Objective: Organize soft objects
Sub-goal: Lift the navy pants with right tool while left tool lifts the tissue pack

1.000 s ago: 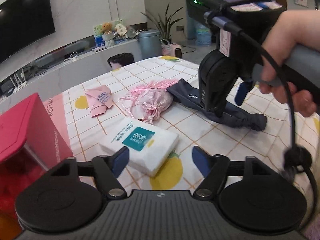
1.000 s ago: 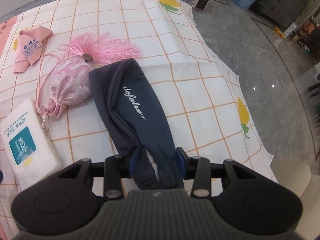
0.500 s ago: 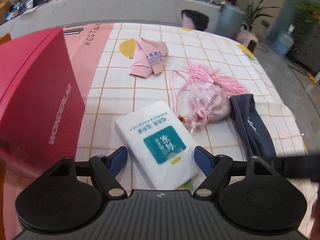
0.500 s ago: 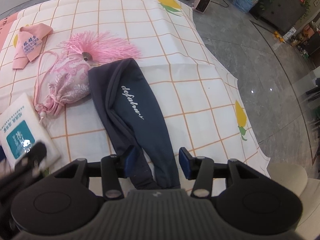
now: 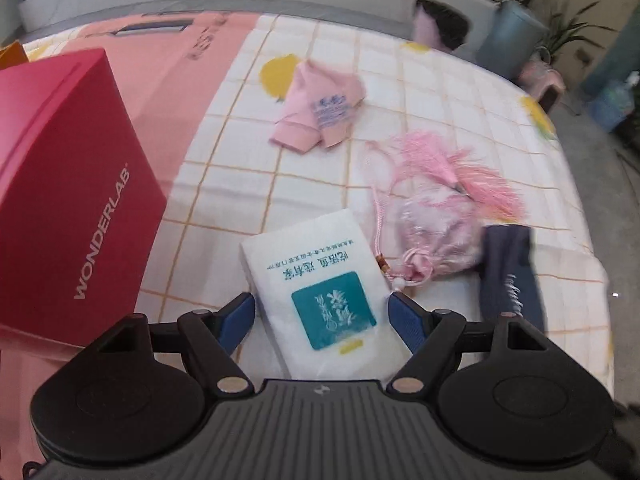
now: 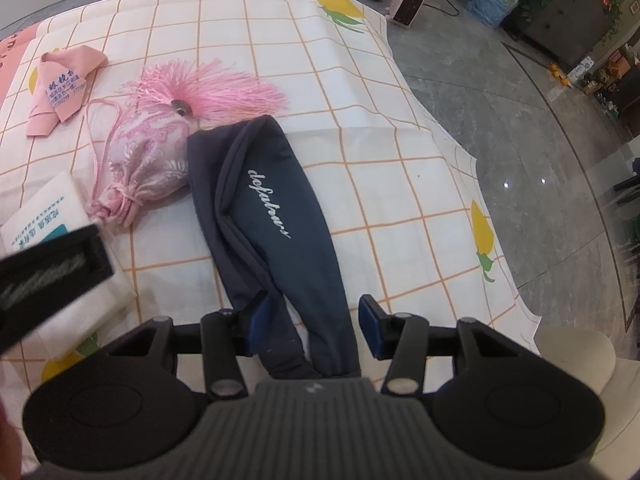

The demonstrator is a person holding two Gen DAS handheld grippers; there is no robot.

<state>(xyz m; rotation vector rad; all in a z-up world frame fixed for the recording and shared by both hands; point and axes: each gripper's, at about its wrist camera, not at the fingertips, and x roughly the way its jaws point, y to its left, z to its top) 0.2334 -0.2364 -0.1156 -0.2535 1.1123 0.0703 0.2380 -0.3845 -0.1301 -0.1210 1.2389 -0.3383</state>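
A white tissue pack (image 5: 320,300) with a teal label lies on the checked tablecloth between the open fingers of my left gripper (image 5: 322,316). A pink drawstring pouch (image 5: 436,236) with a pink tassel (image 5: 472,176) lies to its right, and a folded pink cloth (image 5: 320,110) lies farther back. A navy fabric band (image 6: 276,232) lies lengthwise between the open fingers of my right gripper (image 6: 312,320), which stand apart around its near end. The pouch (image 6: 148,160), the cloth (image 6: 60,92) and the pack (image 6: 52,216) show at left in the right wrist view.
A red box (image 5: 68,208) marked WONDERLAB stands at the left on a pink mat (image 5: 168,64). The table's right edge (image 6: 472,160) drops to a grey floor. The left gripper's body (image 6: 48,268) crosses the right wrist view at left.
My right gripper's fingers have opened wider around the navy band. My left gripper has swung left and downward over the tissue pack, bringing the red box side into view.
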